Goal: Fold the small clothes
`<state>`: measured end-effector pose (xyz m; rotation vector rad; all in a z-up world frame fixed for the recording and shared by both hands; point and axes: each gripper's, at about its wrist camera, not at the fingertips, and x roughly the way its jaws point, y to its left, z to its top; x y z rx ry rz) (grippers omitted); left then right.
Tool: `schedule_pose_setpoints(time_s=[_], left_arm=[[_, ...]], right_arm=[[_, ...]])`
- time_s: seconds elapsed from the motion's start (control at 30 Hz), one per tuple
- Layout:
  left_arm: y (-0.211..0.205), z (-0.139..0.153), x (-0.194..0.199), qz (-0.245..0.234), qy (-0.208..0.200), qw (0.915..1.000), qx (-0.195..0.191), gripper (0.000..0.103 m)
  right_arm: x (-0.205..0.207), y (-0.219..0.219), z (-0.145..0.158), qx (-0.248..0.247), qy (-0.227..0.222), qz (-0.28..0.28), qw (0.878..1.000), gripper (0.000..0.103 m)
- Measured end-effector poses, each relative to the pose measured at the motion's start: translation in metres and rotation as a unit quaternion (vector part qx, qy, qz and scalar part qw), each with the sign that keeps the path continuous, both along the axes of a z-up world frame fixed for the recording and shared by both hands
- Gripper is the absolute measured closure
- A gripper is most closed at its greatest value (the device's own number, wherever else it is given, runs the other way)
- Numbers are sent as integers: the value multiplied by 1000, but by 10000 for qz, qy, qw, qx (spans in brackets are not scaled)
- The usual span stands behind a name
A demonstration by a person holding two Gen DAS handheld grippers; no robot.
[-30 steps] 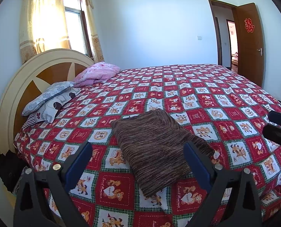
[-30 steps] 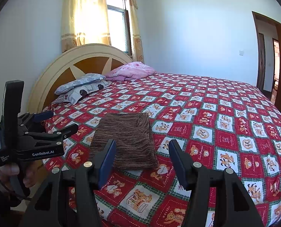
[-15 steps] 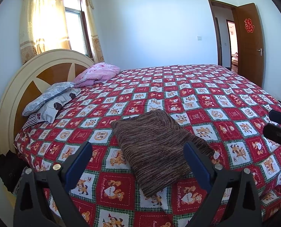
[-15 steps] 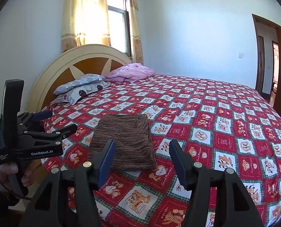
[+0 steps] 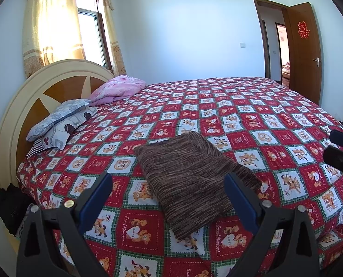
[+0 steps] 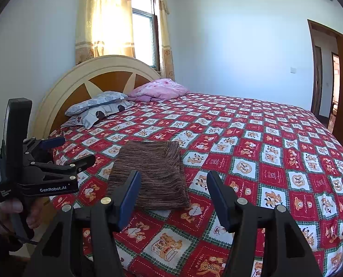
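A brown striped knit garment [image 5: 189,175] lies folded into a flat rectangle on the red bear-print bedspread [image 5: 252,120], close to the bed's near edge. In the left wrist view my left gripper [image 5: 168,176] hovers in front of it, open and empty. The same garment [image 6: 150,168] shows in the right wrist view just beyond my right gripper [image 6: 174,173], which is also open with nothing between its blue pads. The left gripper [image 6: 74,150] appears there at the far left, held by a hand [image 6: 16,210]. The right gripper [image 5: 340,150] juts in at the right edge of the left view.
Grey patterned pillows [image 5: 60,120] and a pink quilt [image 5: 118,88] rest against the round headboard [image 5: 32,97] at the left. A dark bundle [image 5: 9,205] sits on the floor by the bed corner. An open brown door [image 5: 303,50] stands at the far right.
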<state>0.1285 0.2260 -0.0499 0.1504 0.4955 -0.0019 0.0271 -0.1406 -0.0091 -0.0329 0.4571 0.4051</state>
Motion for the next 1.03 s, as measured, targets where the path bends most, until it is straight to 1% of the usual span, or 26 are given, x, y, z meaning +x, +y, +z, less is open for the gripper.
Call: schedule_pose_setpoints(time_s=[0.2, 0.33, 0.43, 0.5, 0.63, 0.87, 1.03], left_arm=[[0, 0, 0, -1, -12, 10000, -1, 0], [-1, -1, 0, -67, 0, 10000, 8, 0], [-2, 0, 0, -151, 13, 9999, -8, 0], [-3, 1, -1, -103, -30, 9999, 41, 0], [1, 3, -1, -49, -66, 10000, 20, 0], [8, 1, 3, 17, -9, 10000, -13, 0], [8, -1, 2, 100, -102, 9998, 125, 0]], right_arm=[[-1, 0, 0, -9, -23, -5, 10000, 42], [-2, 0, 2, -20, -61, -11, 10000, 42], [-5, 0, 4, -44, -161, -30, 9999, 42], [-7, 0, 6, -49, -244, -44, 9997, 42], [-10, 0, 9, -47, -349, -55, 9994, 42], [-8, 3, 6, -90, -299, -15, 9995, 42], [-8, 5, 4, -93, -253, 24, 9996, 41]])
